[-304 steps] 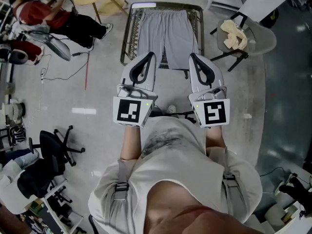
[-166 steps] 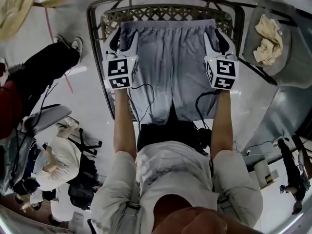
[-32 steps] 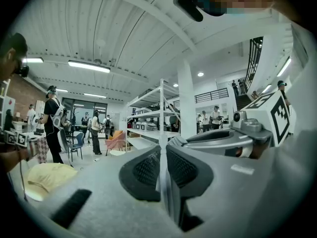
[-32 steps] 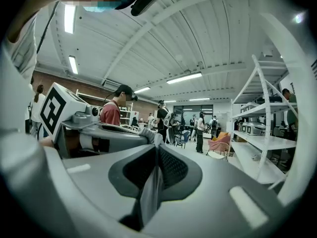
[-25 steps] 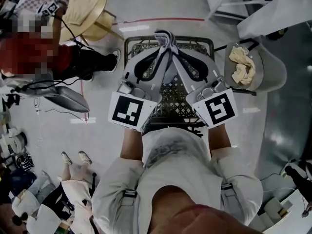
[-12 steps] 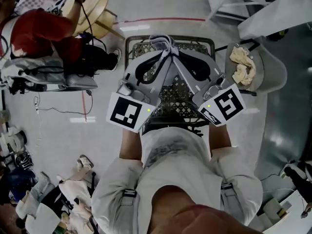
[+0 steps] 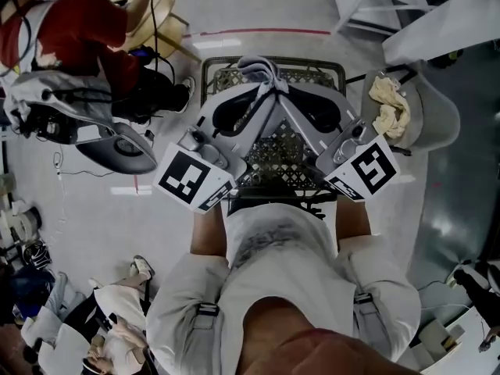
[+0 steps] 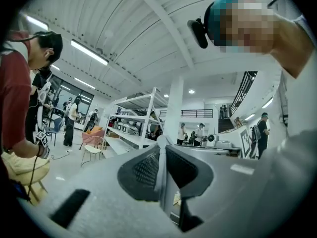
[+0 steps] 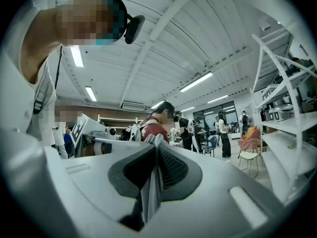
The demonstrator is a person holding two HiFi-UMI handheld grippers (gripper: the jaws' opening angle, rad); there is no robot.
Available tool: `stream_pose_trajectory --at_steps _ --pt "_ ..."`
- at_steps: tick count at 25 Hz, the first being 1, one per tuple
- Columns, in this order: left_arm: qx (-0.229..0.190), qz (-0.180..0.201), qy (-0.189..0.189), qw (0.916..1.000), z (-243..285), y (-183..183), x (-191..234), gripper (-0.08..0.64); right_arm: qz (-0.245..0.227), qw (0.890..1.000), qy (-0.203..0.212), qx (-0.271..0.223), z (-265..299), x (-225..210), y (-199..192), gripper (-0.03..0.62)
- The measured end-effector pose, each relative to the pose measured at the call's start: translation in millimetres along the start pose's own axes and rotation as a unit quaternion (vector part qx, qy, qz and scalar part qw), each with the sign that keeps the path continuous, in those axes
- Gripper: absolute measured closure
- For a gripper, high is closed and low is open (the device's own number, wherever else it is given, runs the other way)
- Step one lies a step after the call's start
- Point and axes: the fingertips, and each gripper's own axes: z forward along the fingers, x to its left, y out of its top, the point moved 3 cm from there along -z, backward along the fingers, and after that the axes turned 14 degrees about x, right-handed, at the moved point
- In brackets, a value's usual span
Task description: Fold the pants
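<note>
The grey pants [image 7: 261,69] show as a bunched fold of cloth at the far end of both grippers, held up over the metal lattice table [image 7: 285,145]. My left gripper [image 7: 260,86] and right gripper [image 7: 276,89] meet tip to tip there, forming a V. In the left gripper view the left gripper [image 8: 159,144] is shut on a thin edge of grey cloth [image 8: 161,170]. The right gripper view shows the right gripper [image 9: 157,141] shut on a folded grey strip [image 9: 149,192]. The rest of the pants is hidden under the grippers.
A grey chair [image 7: 426,119] with a crumpled beige cloth [image 7: 388,104] stands right of the table. A person in red [image 7: 74,30] with equipment is at the upper left, beside a tan round stool [image 7: 160,2]. More people and clutter fill the lower left.
Both grippers have rolled outward, so their marker cubes have spread apart, left cube lower left, right cube to the right. The tips stay together on the cloth. The person in red has shifted.
</note>
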Motion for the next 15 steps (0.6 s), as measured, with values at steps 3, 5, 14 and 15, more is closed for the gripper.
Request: stream_pose_trajectory --at_steps 3,5,14,15 --pt "-0.002 -0.006 -0.010 0.9999 0 0 2 0.526 -0.011 1.000 0.003 -0.002 1 -1 -1 0.561" --pt "-0.002 -0.008 -0.015 0.9999 -1 1 3 0.525 -0.019 1.000 0.003 -0.001 3 -1 -1 0.561" --pt "0.014 -0.014 -0.024 0.9995 11 -4 4 0.523 -0.054 0.998 -0.017 -0.005 3 -10 -4 0.561" --pt "0.016 -0.013 -0.020 0.9996 9 -4 5 0.523 -0.060 0.998 -0.024 -0.011 5 -9 -2 0.561"
